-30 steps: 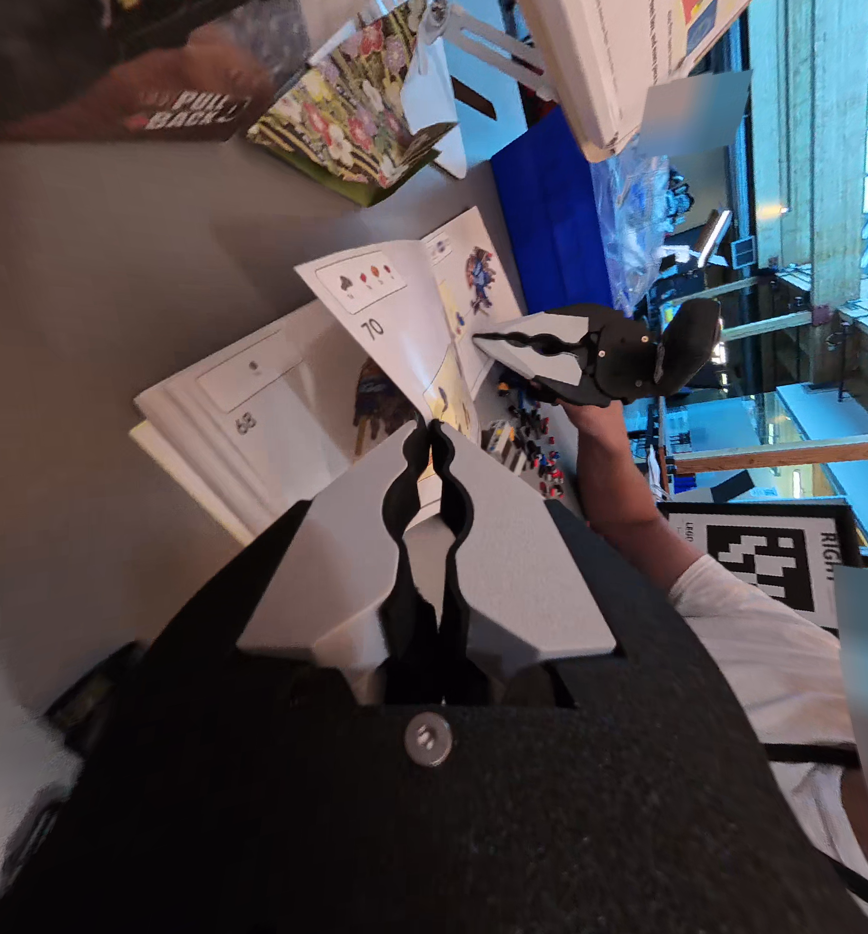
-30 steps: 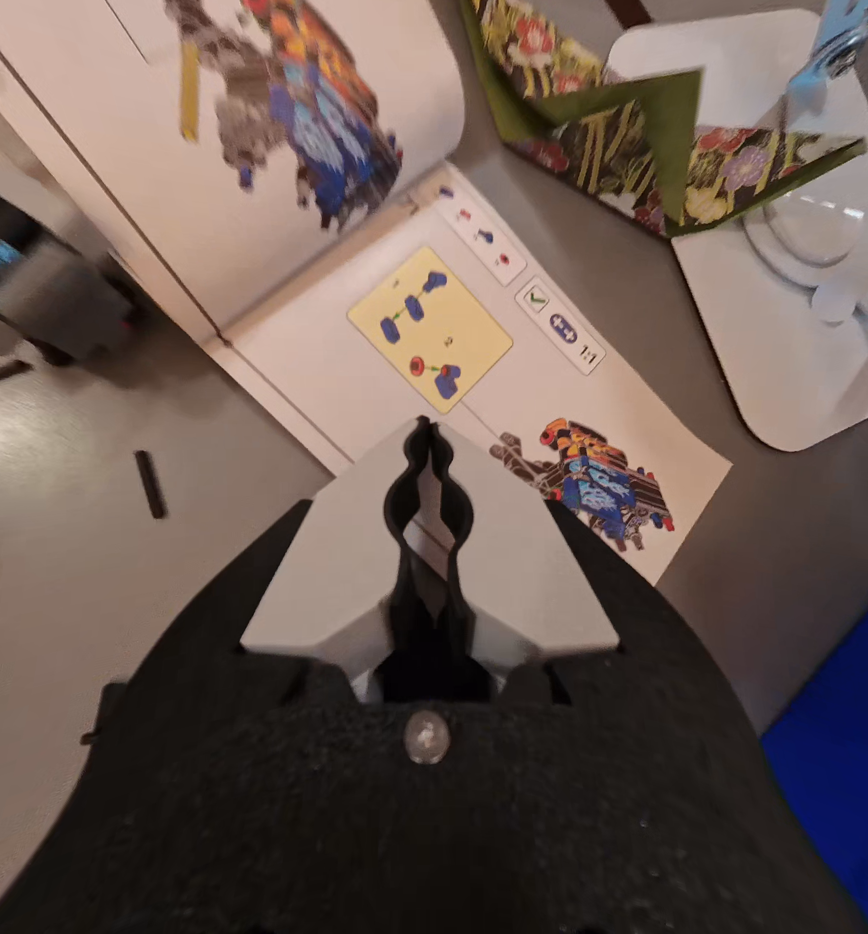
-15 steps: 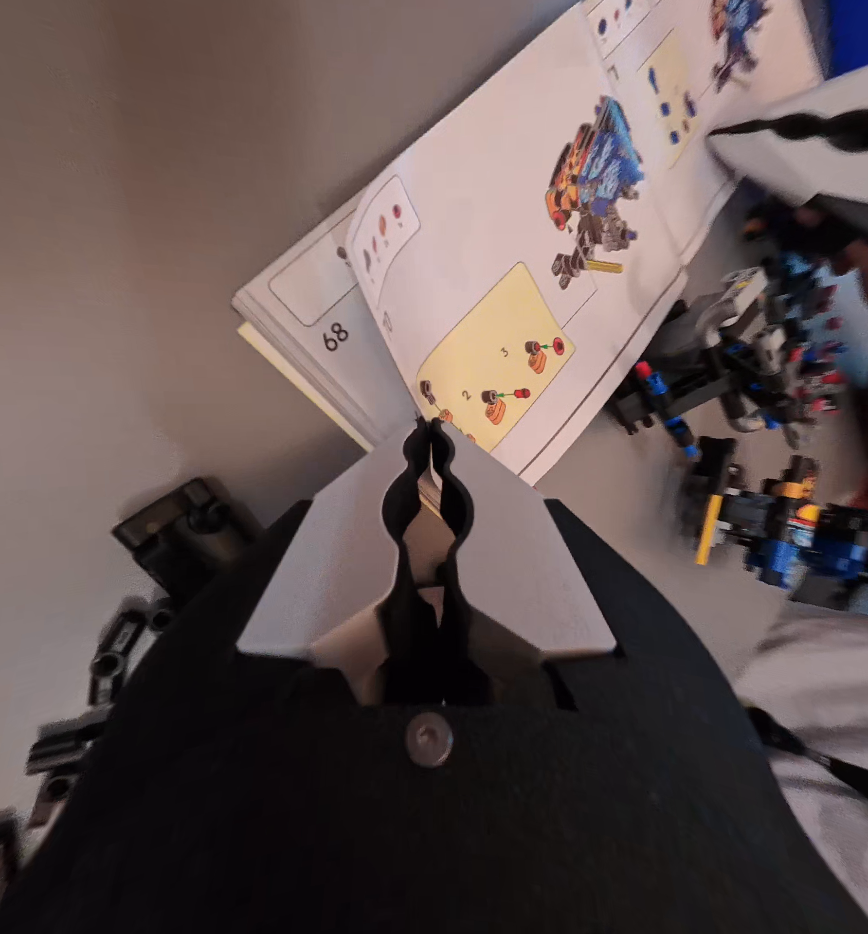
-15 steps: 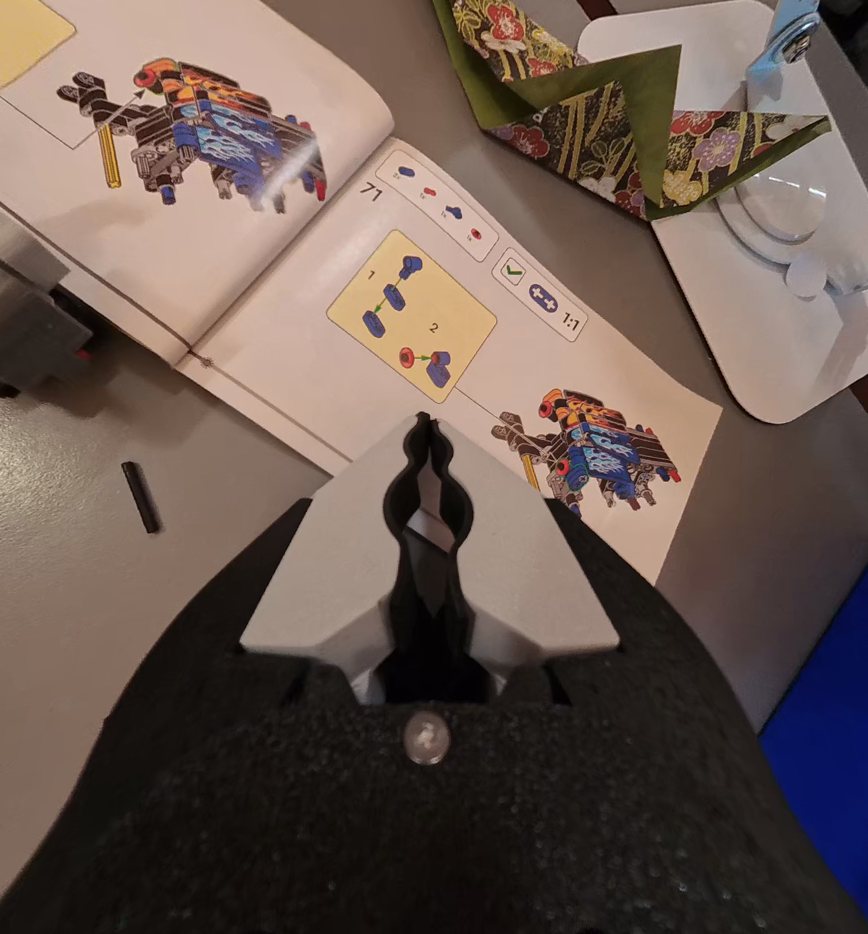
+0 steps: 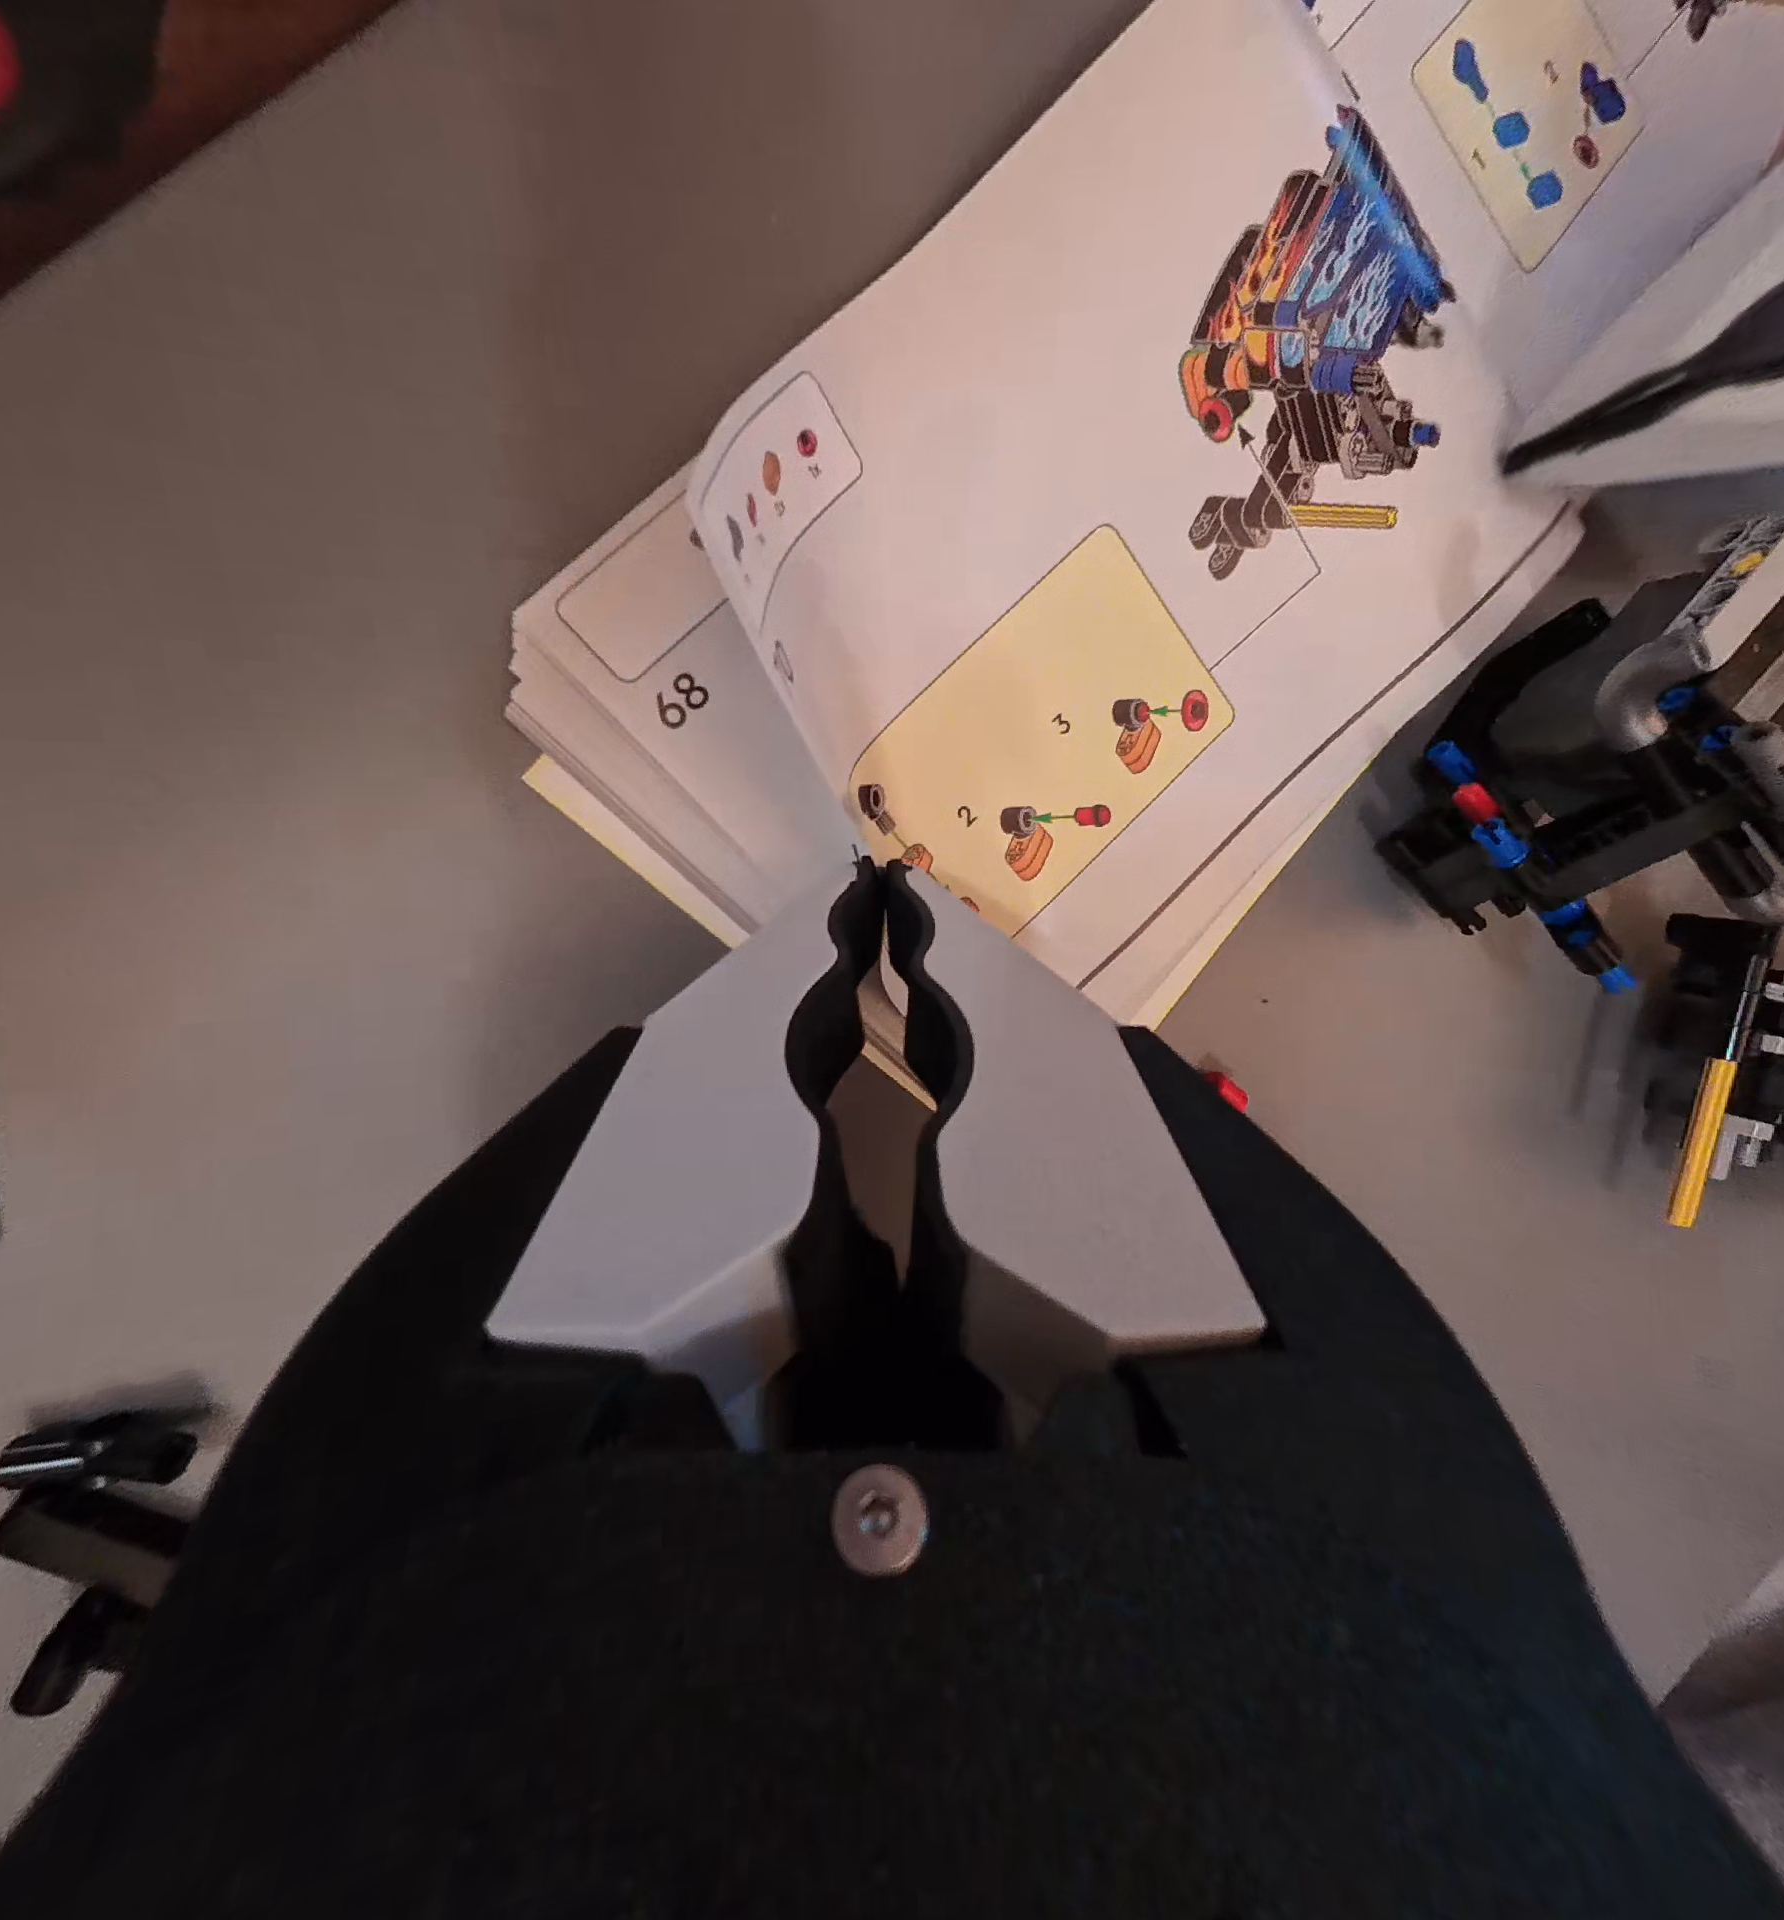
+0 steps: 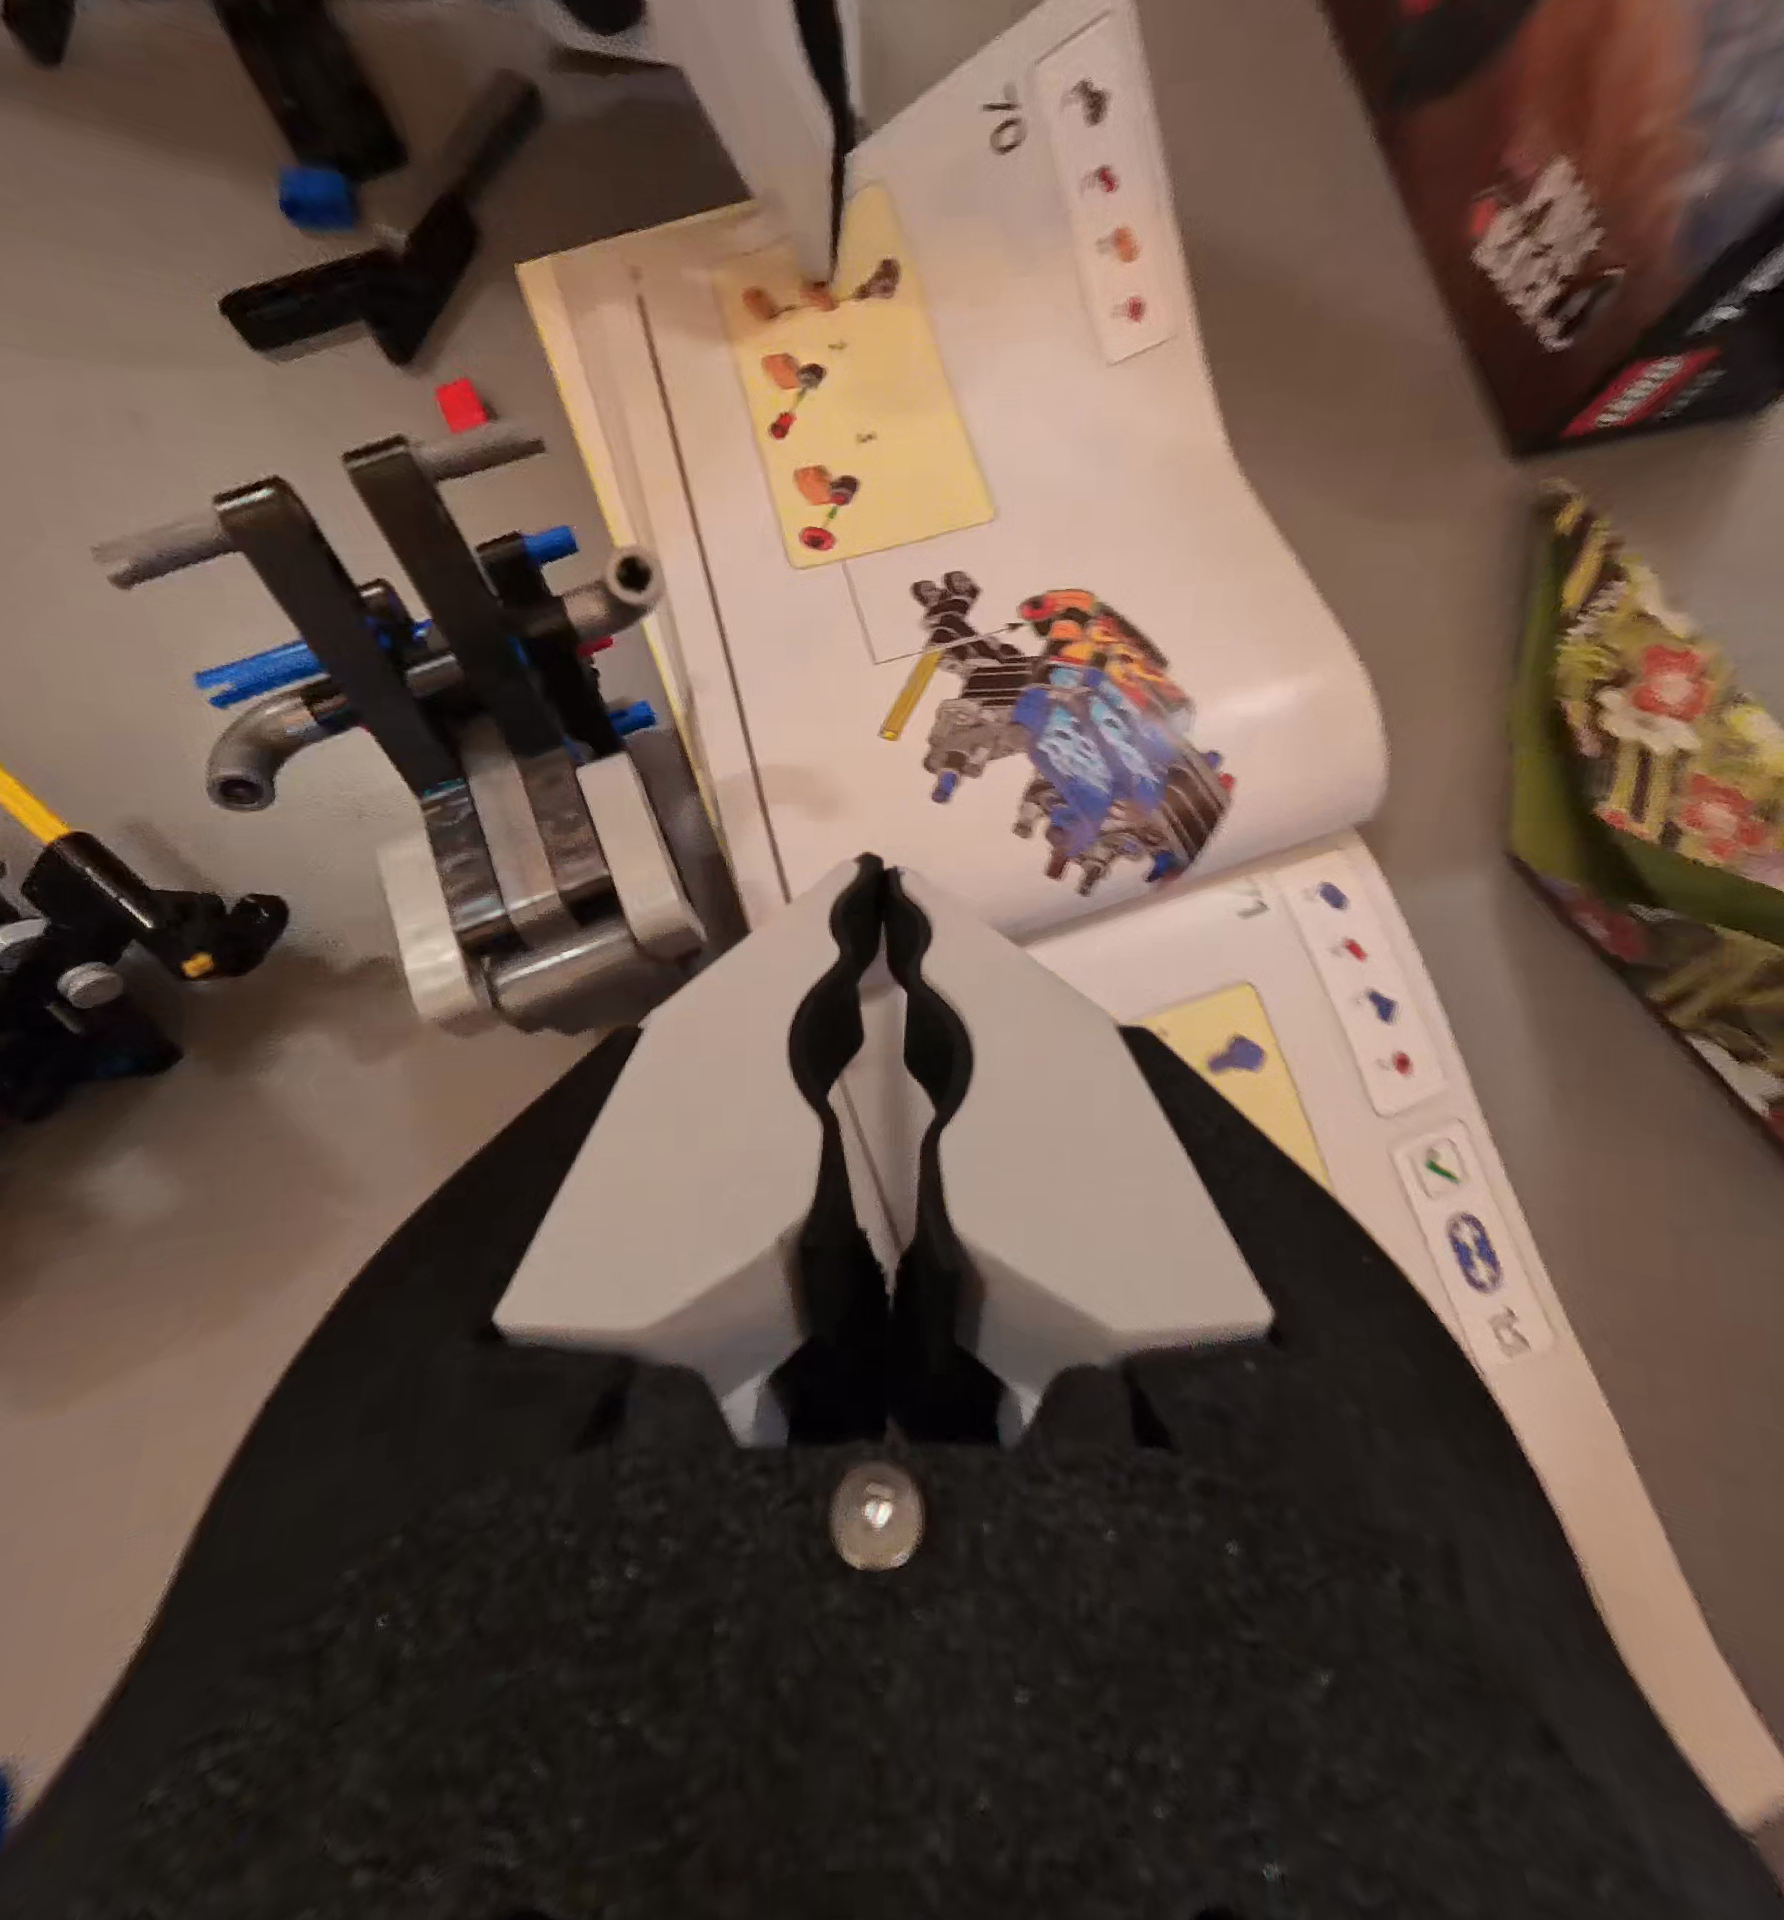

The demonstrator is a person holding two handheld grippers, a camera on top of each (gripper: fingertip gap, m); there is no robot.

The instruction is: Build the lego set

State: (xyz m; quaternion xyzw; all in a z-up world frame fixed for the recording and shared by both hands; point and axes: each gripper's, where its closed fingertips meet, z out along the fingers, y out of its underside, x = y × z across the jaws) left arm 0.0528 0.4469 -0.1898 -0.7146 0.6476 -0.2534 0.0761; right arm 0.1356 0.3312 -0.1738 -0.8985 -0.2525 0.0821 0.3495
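Note:
The open instruction booklet [image 5: 1023,468] lies on the grey table and also shows in the right wrist view [image 6: 1075,520]. My left gripper [image 5: 880,868] is shut on the lower edge of its left page, which curves up off the stack. It shows from the right wrist view [image 6: 820,275] with its tips on the page. My right gripper [image 6: 883,868] is shut and empty above the booklet's spine, and shows blurred in the left wrist view [image 5: 1698,364]. A black and grey lego assembly [image 6: 472,727] with blue pins stands beside the booklet [image 5: 1615,779]. A second assembly with a yellow axle [image 6: 57,966] lies further out [image 5: 1719,1101].
A small red piece [image 6: 462,403] lies by the booklet's edge [image 5: 1223,1091]. Black loose parts [image 6: 368,281] lie beyond it, and others at the left [image 5: 88,1507]. The dark set box [image 6: 1594,208] and a floral folded paper [image 6: 1677,831] flank the booklet. The tips of one gripper are about 15 cm away from the tips of the other. The small red piece [image 6: 462,403] lies some 9 cm from my left tips, 15 cm from my right tips.
The left gripper has brought the lifted page down nearly flat on the booklet. The right gripper has swung across the booklet toward the lego assemblies.

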